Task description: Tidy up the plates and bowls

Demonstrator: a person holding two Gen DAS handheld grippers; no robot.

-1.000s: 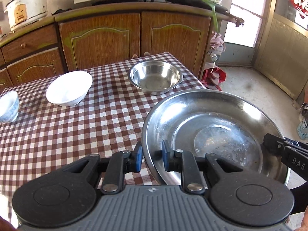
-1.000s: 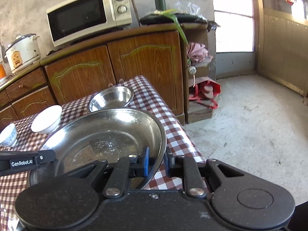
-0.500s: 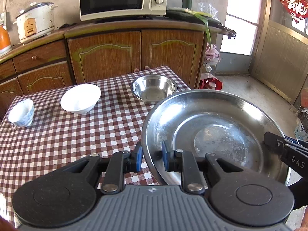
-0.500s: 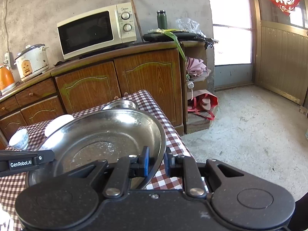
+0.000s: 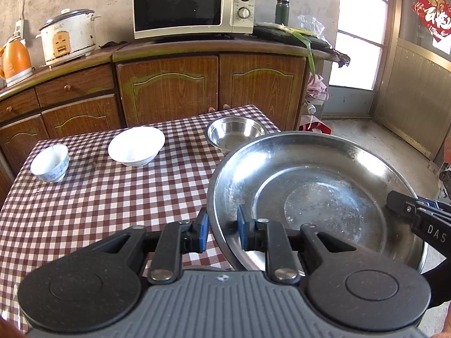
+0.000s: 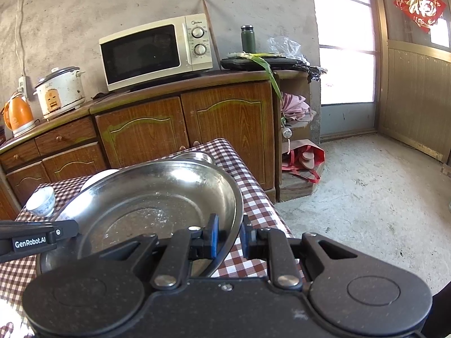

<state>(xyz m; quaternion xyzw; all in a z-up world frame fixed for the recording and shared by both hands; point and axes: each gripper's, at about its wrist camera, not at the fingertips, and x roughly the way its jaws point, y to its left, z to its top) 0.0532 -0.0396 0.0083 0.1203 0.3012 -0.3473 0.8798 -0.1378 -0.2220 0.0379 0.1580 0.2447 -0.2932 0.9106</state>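
A wide steel plate (image 5: 318, 194) hangs above the checked table, held from both sides. My left gripper (image 5: 222, 232) is shut on its left rim, and my right gripper (image 6: 229, 236) is shut on its right rim. The same steel plate (image 6: 152, 205) fills the lower left of the right wrist view. A steel bowl (image 5: 235, 135) sits at the table's far right corner. Left of it stands a white bowl (image 5: 136, 146), and further left a small blue-patterned cup (image 5: 50, 162). In the right wrist view the plate hides most of the steel bowl (image 6: 197, 156) and white bowl (image 6: 98, 177).
The checked table (image 5: 98, 202) stands before wooden cabinets (image 5: 211, 84) that carry a microwave (image 5: 191, 5), a rice cooker (image 5: 67, 39) and an orange kettle (image 5: 15, 59). Bare concrete floor (image 6: 366, 197) lies to the right, toward a door.
Both grippers have risen and drawn back with the plate between them. The table's bowls now look smaller and farther off, and more of the cabinets and wall shows.
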